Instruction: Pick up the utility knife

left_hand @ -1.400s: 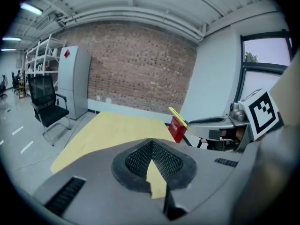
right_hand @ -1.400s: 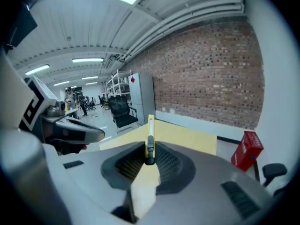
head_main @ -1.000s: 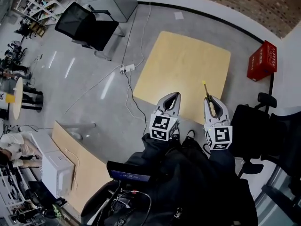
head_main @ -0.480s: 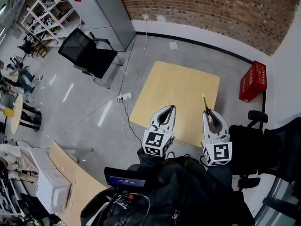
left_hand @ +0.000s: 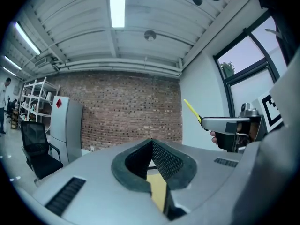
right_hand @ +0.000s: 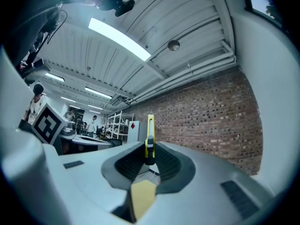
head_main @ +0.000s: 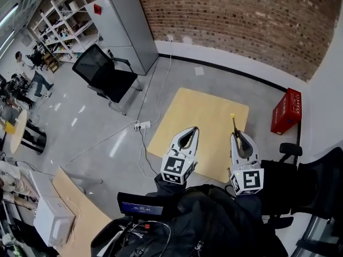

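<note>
Yellow-and-black utility knife (right_hand: 149,142): clamped in my right gripper (right_hand: 149,162), jaws closed narrow on its lower end. Its slim yellow body, with a dark slider, stands upright past the jaw tips, pointing away from me.

Left gripper (left_hand: 151,142): jaws together, nothing between them.

Pose: I hold both grippers raised in front of my chest, side by side and apart, both pointing forward. In the head view they hang high above the light wooden counter (head_main: 199,123).

Red crate (head_main: 287,111): on the floor near the counter's far right corner; contents cannot be made out.

Farther off: black office chair (head_main: 103,73) to the left, then a grey cabinet (head_main: 124,28) against the brick wall (head_main: 241,25).
</note>
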`<move>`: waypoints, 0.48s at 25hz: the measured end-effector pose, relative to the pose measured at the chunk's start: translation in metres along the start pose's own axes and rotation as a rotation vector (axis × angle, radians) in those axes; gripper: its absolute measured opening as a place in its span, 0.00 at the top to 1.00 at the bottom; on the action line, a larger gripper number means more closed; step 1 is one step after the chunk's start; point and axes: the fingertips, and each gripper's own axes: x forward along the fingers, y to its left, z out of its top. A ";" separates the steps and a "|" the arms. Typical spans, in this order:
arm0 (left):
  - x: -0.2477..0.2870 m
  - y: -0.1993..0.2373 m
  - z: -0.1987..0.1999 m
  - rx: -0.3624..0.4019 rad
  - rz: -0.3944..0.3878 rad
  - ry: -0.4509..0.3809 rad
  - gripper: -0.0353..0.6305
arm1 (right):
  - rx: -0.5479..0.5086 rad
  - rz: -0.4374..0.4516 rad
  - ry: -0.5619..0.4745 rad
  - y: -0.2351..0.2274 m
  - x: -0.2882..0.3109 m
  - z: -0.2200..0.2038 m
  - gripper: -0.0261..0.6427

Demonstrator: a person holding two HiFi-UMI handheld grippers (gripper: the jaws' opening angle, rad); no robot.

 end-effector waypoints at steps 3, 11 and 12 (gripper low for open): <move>0.000 0.004 0.007 0.008 0.007 -0.018 0.94 | -0.011 0.005 -0.017 0.000 0.004 0.005 0.86; -0.001 0.007 0.022 0.031 0.014 -0.047 0.94 | -0.022 0.012 -0.054 0.002 0.007 0.018 0.86; 0.000 0.007 0.022 0.033 0.014 -0.049 0.94 | -0.022 0.013 -0.055 0.002 0.008 0.018 0.86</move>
